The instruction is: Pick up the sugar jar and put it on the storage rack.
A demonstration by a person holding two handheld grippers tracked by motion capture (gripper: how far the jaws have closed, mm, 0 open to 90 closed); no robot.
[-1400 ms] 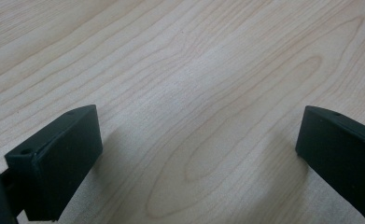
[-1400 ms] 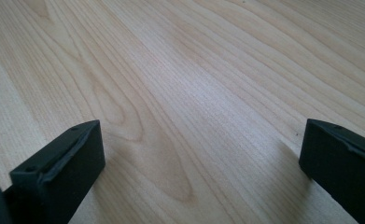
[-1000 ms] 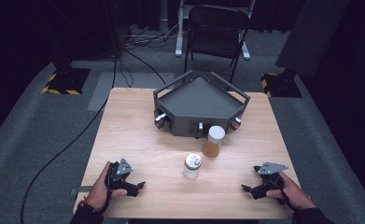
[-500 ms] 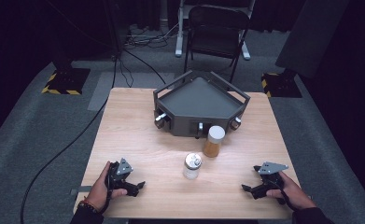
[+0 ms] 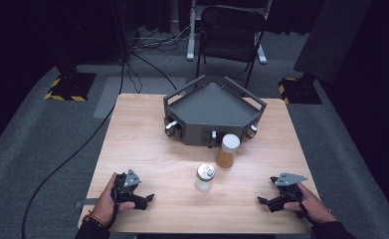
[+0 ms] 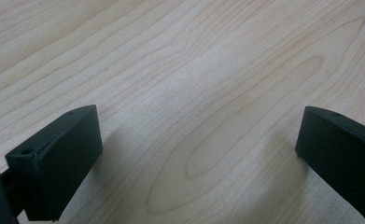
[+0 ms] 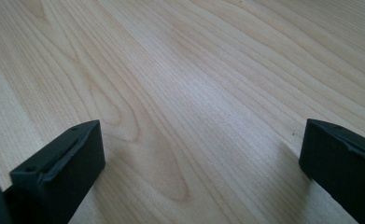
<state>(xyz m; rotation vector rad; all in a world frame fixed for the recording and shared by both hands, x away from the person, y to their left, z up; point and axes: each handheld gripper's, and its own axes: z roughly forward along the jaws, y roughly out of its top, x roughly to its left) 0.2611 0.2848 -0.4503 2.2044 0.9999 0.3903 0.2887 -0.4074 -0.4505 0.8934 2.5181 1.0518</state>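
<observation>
My left gripper [image 5: 145, 199] rests near the table's front left corner, held by a hand, its jaws pointing toward the middle. Its jaws stand wide apart over bare wood [image 6: 189, 116] in the left gripper view. My right gripper [image 5: 262, 201] rests at the front right, jaws pointing left, also wide apart with nothing between them [image 7: 194, 116]. Between the two grippers stands a clear jar with a silver lid [image 5: 205, 177]. Just behind it stands an amber jar with a white lid [image 5: 227, 150].
A dark grey three-cornered tray fixture [image 5: 188, 114] with knobs on its front walls sits at the table's back middle. The wooden table [image 5: 132, 144] has bare room at left and right. A black chair [image 5: 229, 27] and cables lie beyond it on the floor.
</observation>
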